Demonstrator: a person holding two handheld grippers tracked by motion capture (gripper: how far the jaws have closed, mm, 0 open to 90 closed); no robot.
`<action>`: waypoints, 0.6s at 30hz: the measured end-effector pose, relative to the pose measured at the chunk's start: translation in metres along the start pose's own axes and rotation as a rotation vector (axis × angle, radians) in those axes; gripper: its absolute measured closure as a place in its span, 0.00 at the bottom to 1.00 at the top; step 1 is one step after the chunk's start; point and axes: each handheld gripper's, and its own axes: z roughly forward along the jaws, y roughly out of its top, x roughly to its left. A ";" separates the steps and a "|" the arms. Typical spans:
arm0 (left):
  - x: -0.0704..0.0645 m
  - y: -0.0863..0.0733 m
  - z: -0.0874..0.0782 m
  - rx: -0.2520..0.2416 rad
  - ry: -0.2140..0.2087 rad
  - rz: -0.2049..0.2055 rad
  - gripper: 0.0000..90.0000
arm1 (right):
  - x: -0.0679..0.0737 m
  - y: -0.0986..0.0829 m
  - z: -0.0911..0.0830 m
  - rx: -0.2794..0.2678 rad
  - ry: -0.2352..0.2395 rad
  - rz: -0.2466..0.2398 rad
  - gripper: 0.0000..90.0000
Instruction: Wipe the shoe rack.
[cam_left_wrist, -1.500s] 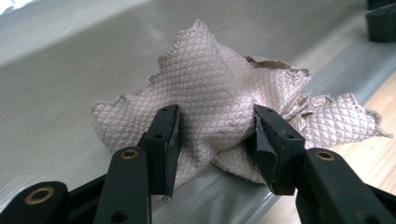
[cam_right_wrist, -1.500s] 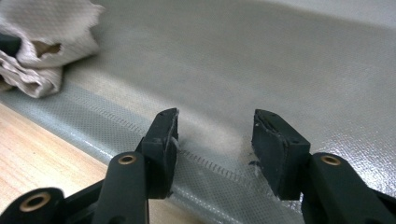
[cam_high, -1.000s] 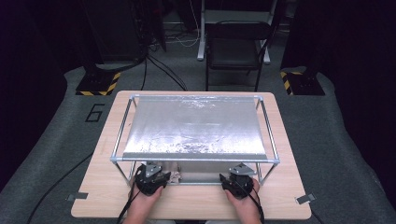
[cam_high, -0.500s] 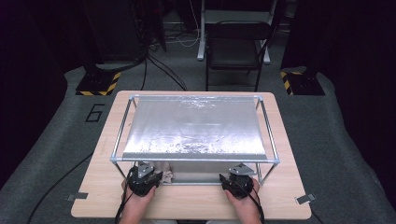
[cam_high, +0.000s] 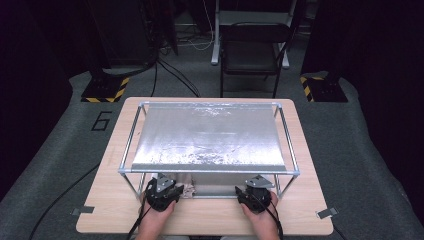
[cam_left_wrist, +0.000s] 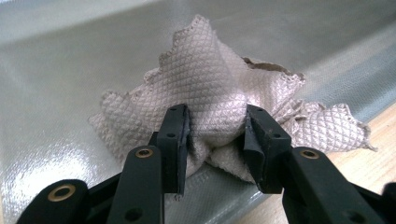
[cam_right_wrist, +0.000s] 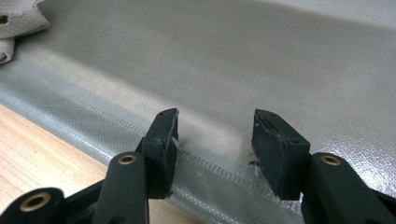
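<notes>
A crumpled beige quilted cloth (cam_left_wrist: 219, 93) lies at the front edge of a silvery mat (cam_left_wrist: 56, 93) under a metal frame (cam_high: 210, 171). My left gripper (cam_left_wrist: 217, 140) has its jaws pressed on a bunched fold of that cloth. In the high view the cloth (cam_high: 189, 189) peeks out just right of the left gripper (cam_high: 162, 192). My right gripper (cam_right_wrist: 215, 140) is open over the mat's stitched front hem (cam_right_wrist: 210, 165), nothing between its jaws. It sits at the front right (cam_high: 256, 195). The cloth's edge (cam_right_wrist: 18, 21) appears far to its left.
The frame carries a shiny silver sheet (cam_high: 207, 135) as a roof over the mat. It stands on a wooden table (cam_high: 210, 220). Thin frame legs (cam_high: 134, 181) rise close beside both grippers. A black chair (cam_high: 252, 55) stands beyond the table.
The left gripper swung left half a second ago, then came back right toward the cloth. The right gripper has stayed where it was.
</notes>
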 end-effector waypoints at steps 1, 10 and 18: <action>0.001 -0.001 -0.001 -0.001 0.007 0.001 0.68 | 0.000 0.000 0.000 0.000 0.000 0.000 0.56; 0.017 -0.011 -0.012 -0.030 0.056 -0.081 0.69 | 0.000 0.000 0.000 0.000 0.001 -0.002 0.56; 0.029 -0.017 -0.022 -0.008 0.120 -0.088 0.69 | 0.000 0.000 0.000 0.000 0.001 -0.002 0.56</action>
